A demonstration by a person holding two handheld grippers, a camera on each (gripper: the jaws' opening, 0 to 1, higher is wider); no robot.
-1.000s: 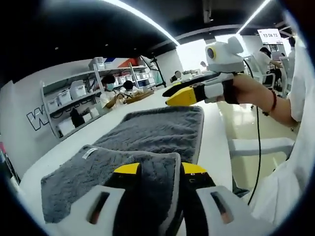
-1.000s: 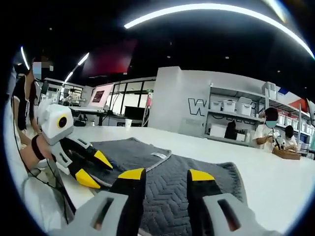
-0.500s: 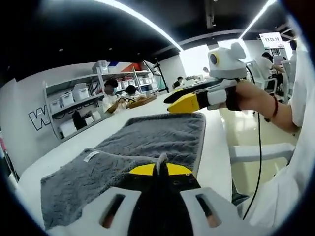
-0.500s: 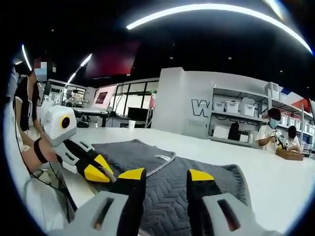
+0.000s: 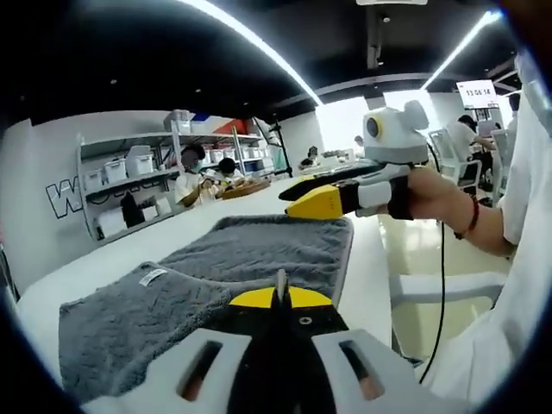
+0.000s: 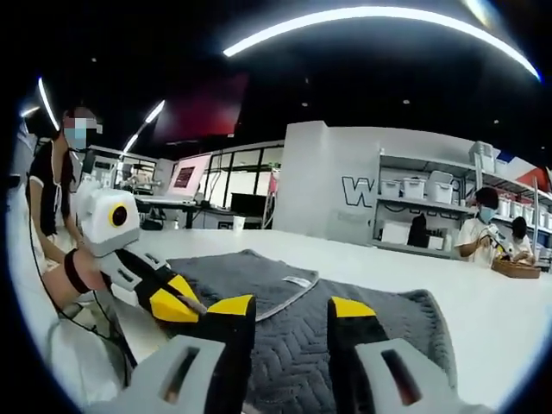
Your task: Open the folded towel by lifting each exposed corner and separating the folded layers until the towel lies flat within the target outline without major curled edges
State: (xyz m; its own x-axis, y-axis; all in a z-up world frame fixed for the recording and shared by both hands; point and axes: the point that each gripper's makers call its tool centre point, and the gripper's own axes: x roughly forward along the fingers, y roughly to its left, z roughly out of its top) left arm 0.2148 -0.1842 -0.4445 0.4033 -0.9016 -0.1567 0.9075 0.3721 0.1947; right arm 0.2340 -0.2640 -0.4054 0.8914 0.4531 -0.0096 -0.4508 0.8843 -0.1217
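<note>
A grey towel (image 5: 259, 248) lies on the white table (image 5: 95, 263), part unfolded, with a folded layer (image 5: 129, 315) carrying a small white label (image 5: 153, 276). My left gripper (image 5: 278, 297) is shut on the near edge of that layer, and a thin ridge of cloth stands up between its yellow tips. From the other side, the left gripper (image 6: 185, 304) pinches a towel corner. My right gripper (image 6: 291, 307) stands open just above the towel (image 6: 379, 345), with nothing between its fingers. It hovers over the far corner as the right gripper (image 5: 297, 200), held by a hand.
The table edge (image 5: 375, 259) runs along the right, with floor and a white bench (image 5: 440, 285) beyond. Shelves with white bins (image 5: 129, 164) and seated people (image 5: 194, 168) are at the back. A person's sleeve (image 5: 517, 285) is close on the right.
A second ago my left gripper was open around the folded edge; it has shut on the edge and holds it. The right gripper stays open and has hardly moved.
</note>
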